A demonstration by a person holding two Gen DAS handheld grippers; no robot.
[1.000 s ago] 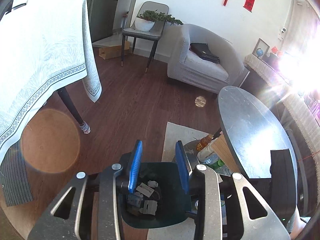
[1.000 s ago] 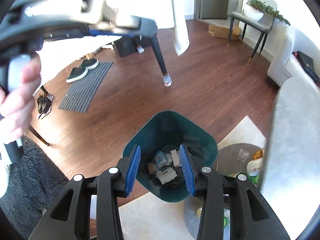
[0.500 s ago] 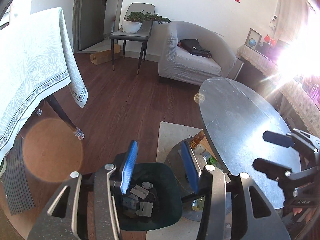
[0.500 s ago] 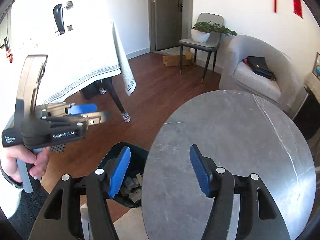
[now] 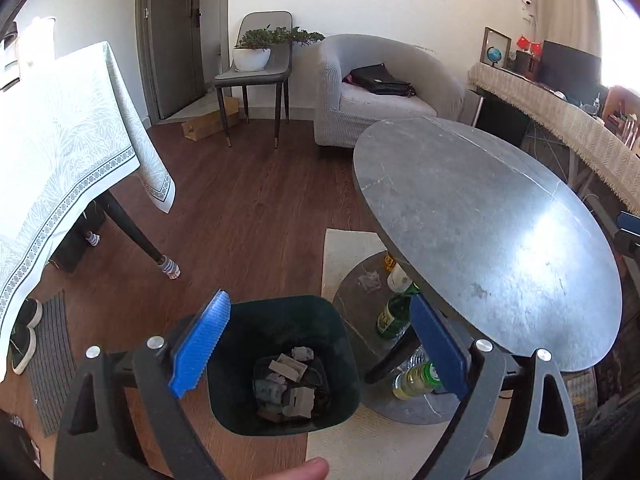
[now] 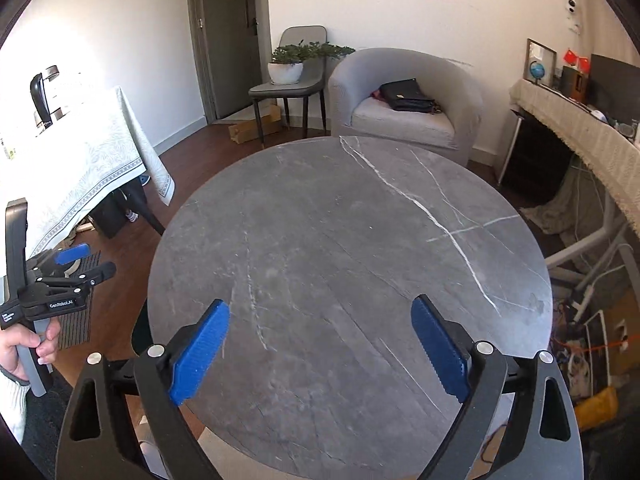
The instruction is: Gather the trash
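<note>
Left hand-held gripper [image 5: 320, 354] wide, right hand-held gripper [image 6: 320, 354] wide; green bin [image 5: 344, 344] holding crumpled scraps [image 5: 290, 386]

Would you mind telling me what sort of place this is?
Most likely a home living room: a grey armchair, a round stone-topped table and a potted plant on a chair.

We see a bright daylit room, light entering from about two o'clock. Glare whitens the round table [image 5: 500, 216] top in the left wrist view, and the tablecloth [image 6: 76, 160] burns out at nine o'clock in the right. Fisheye bending curves the walls; dark vignette rings every corner. Focus stays sharp.
</note>
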